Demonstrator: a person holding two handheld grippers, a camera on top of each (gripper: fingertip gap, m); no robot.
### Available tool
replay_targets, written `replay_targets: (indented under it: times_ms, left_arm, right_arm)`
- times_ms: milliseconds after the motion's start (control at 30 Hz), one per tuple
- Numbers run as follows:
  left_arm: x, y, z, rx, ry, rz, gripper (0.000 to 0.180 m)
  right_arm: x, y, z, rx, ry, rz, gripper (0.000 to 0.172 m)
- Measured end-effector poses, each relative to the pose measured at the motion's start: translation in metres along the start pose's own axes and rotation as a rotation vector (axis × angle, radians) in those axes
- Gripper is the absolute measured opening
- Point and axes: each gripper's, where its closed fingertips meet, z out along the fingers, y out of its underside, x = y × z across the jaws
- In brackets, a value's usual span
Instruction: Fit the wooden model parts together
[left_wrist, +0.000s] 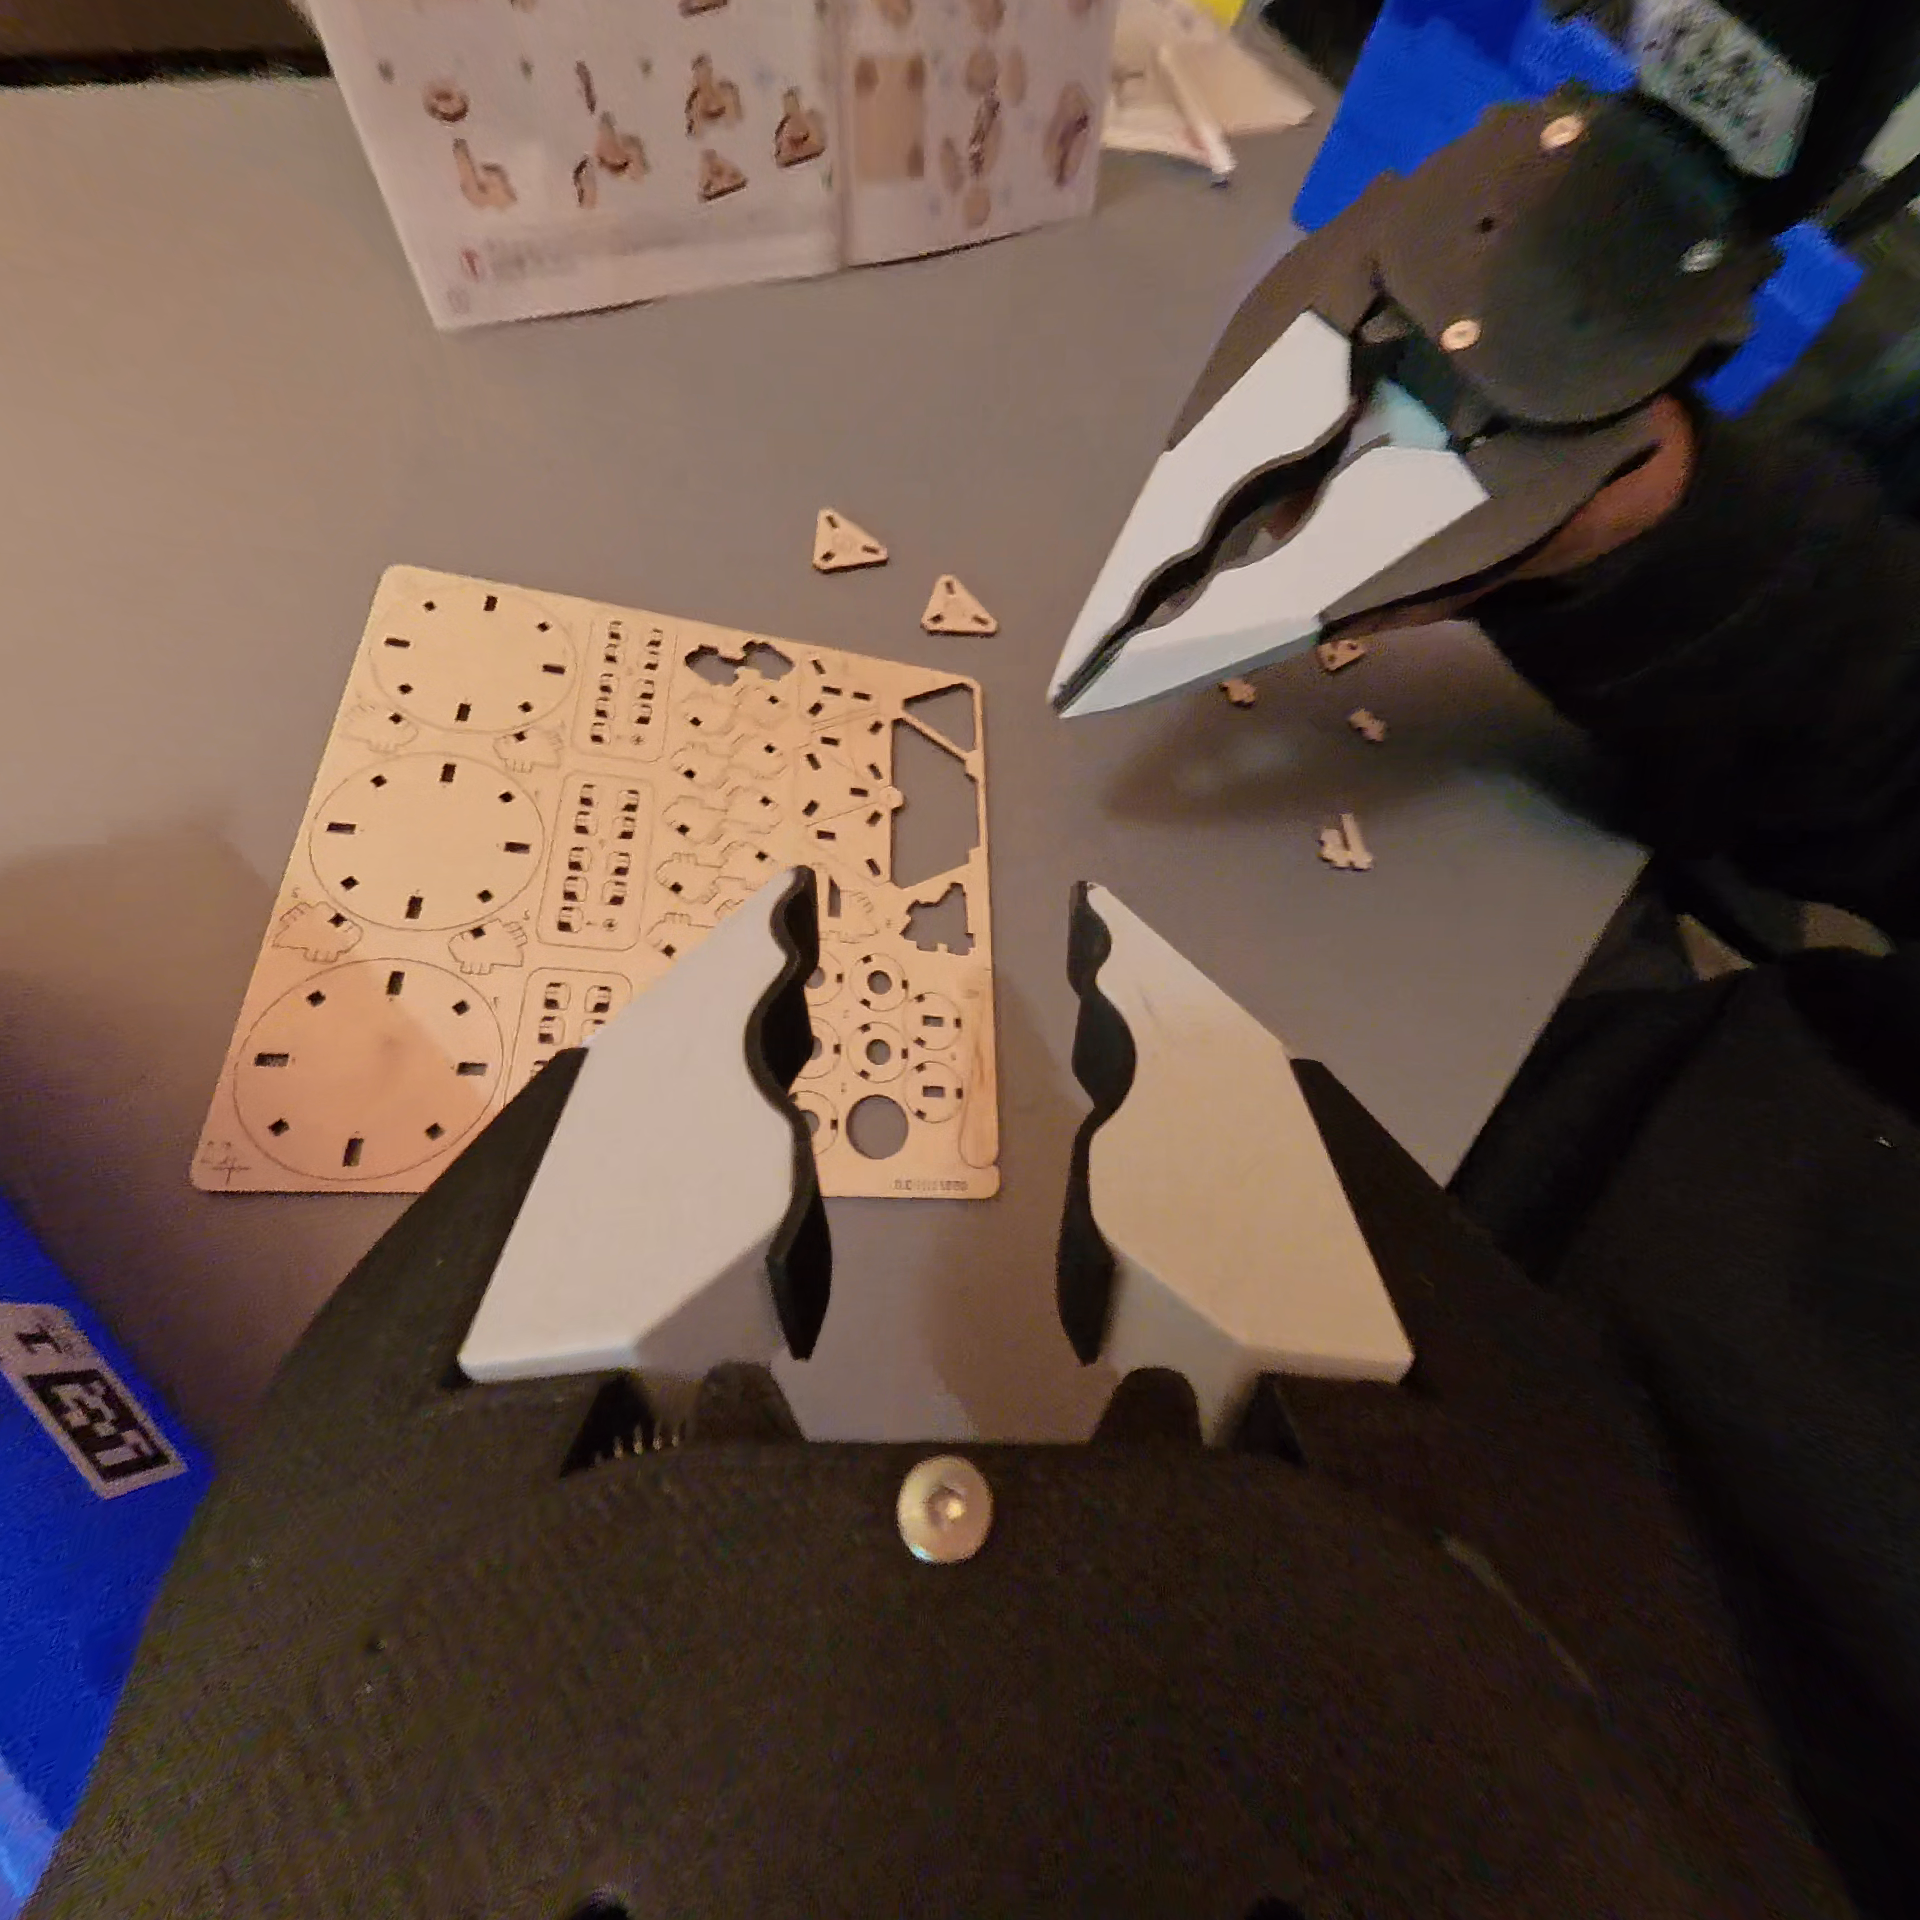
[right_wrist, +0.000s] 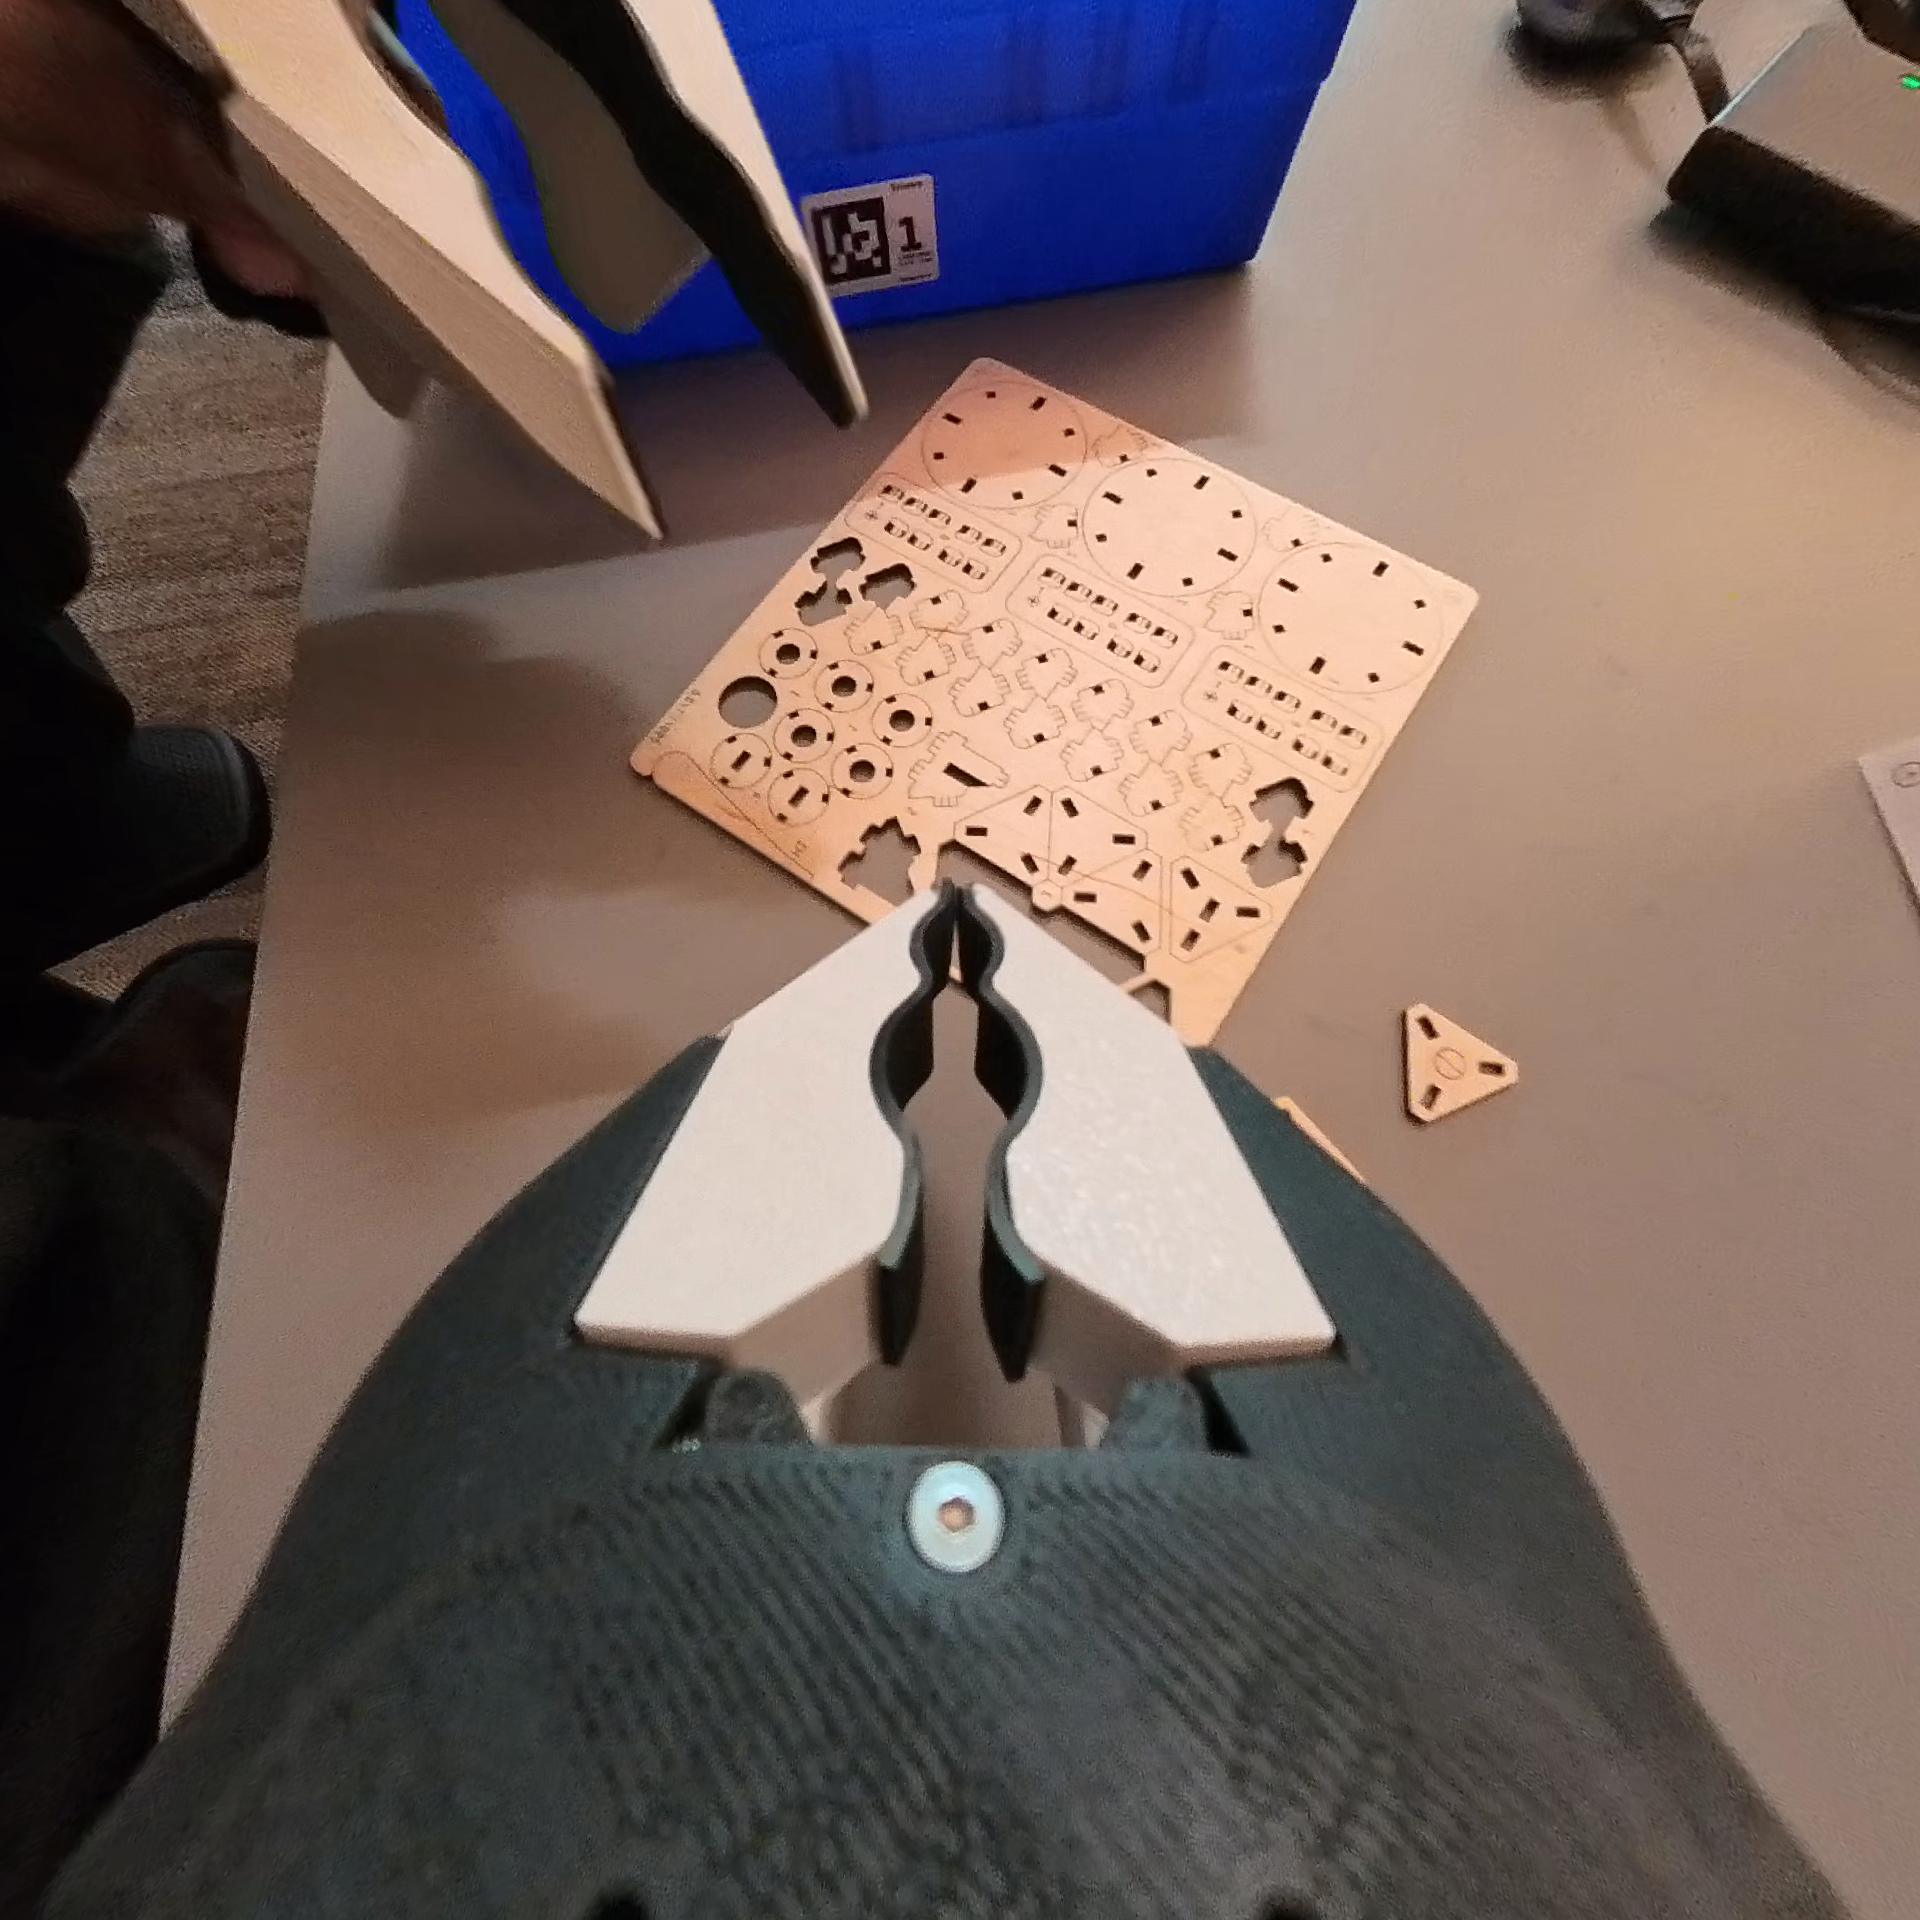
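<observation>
A laser-cut wooden sheet (left_wrist: 436, 852) of model parts lies flat on the grey table (left_wrist: 208, 468); it also shows in the right wrist view (right_wrist: 1101, 665). Two loose wooden triangles (left_wrist: 850, 540) (left_wrist: 958, 608) lie beyond its far right corner, and one shows in the right wrist view (right_wrist: 1449, 1065). Several tiny wooden pieces (left_wrist: 1345, 842) lie to the right. My left gripper (left_wrist: 940, 894) is open and empty above the sheet's right corner; it also shows in the right wrist view (right_wrist: 748, 468). My right gripper (right_wrist: 951, 894) is shut, tips together over the sheet's near edge; it also shows in the left wrist view (left_wrist: 1060, 701).
A blue box (right_wrist: 1039, 156) with a marker tag stands behind the sheet. A folded instruction sheet (left_wrist: 727, 135) stands at the table's far side. A dark device (right_wrist: 1818, 177) sits at the far right. The table edge (left_wrist: 1538, 1039) and a person's dark clothing are close by. Across from one pair of fingers to the other is roughly 8 cm.
</observation>
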Motion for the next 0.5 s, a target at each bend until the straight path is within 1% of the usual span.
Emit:
replay_targets:
  times_ms: [33, 67, 133, 167, 267, 300, 333, 367, 400, 500]
  left_arm:
    - [-0.001, 0.0, 0.003, -0.007, -0.003, -0.007, 0.044]
    - [0.002, 0.001, 0.005, -0.01, 0.015, -0.014, 0.039]
    - [0.011, 0.006, 0.009, -0.043, 0.082, -0.029, 0.015]
    - [0.014, 0.014, 0.011, -0.09, 0.097, -0.038, 0.007]
    - [0.011, 0.046, 0.015, -0.279, 0.018, -0.029, 0.012]
    - [0.012, 0.054, 0.017, -0.303, -0.005, -0.003, 0.013]
    - [0.016, 0.065, 0.019, -0.326, -0.008, 0.026, 0.02]
    - [0.015, 0.076, 0.019, -0.35, -0.036, 0.053, 0.03]
    - [0.009, 0.084, 0.019, -0.364, -0.089, 0.075, 0.034]
    - [-0.011, 0.091, 0.019, -0.355, -0.237, 0.144, 0.052]
  right_arm:
    - [-0.003, -0.001, 0.002, 0.011, -0.009, 0.003, 0.001]
    - [-0.008, -0.002, 0.006, 0.017, -0.022, -0.001, 0.006]
    - [-0.017, 0.001, 0.017, -0.009, -0.02, -0.037, 0.014]
    - [-0.019, 0.003, 0.022, -0.027, -0.007, -0.058, 0.017]
    - [-0.022, 0.003, 0.027, -0.038, 0.007, -0.066, 0.019]
    - [-0.023, 0.003, 0.025, -0.031, 0.003, -0.051, 0.02]
    - [-0.023, 0.003, 0.023, -0.022, -0.001, -0.034, 0.021]
    - [-0.023, 0.004, 0.02, -0.012, 0.001, -0.02, 0.021]
    - [-0.023, 0.006, 0.017, -0.002, 0.005, -0.008, 0.021]
    - [-0.026, 0.014, 0.014, 0.011, 0.017, 0.015, 0.022]
